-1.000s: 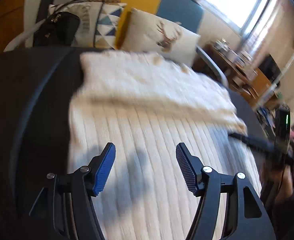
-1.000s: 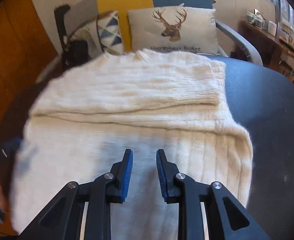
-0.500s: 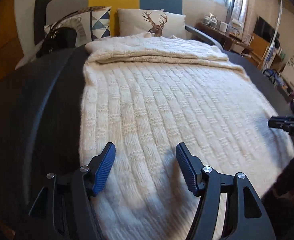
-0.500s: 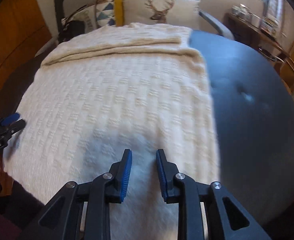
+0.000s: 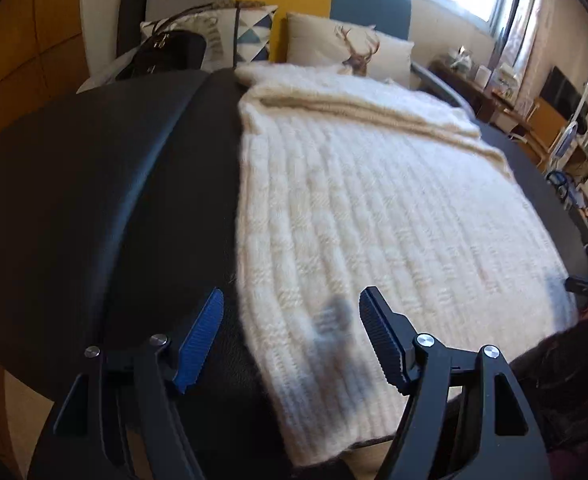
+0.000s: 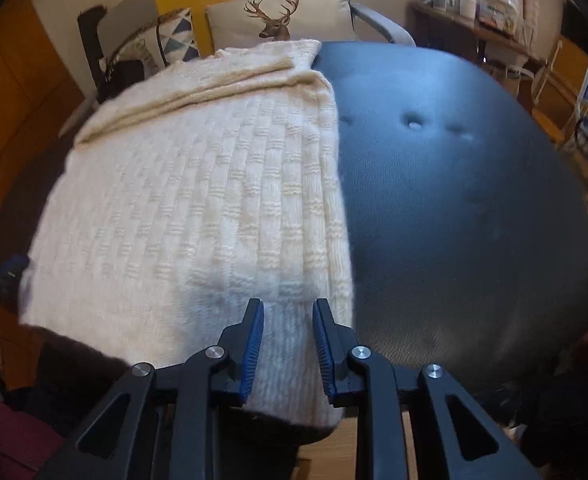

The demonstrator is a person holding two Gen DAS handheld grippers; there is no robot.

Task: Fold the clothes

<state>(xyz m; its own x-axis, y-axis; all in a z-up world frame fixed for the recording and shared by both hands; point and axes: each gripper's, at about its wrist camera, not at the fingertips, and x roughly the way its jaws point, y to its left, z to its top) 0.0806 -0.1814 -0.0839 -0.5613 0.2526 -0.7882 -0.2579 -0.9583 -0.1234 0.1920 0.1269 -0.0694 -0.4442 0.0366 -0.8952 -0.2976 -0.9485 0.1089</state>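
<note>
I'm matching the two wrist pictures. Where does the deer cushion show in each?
Left wrist: deer cushion at top centre, behind the far edge of the cream knit sweater.
Right wrist: deer cushion at top, just left of centre, beyond the sweater's folded far end.
Shared landmark: the triangle-pattern cushion just left of it.

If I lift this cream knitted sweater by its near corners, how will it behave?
The cream knitted sweater will probably sag between the corners, since its near hem already droops over the dark ottoman. The thick fuzzy knit looks grippy rather than slippery, and fairly bulky.
</note>
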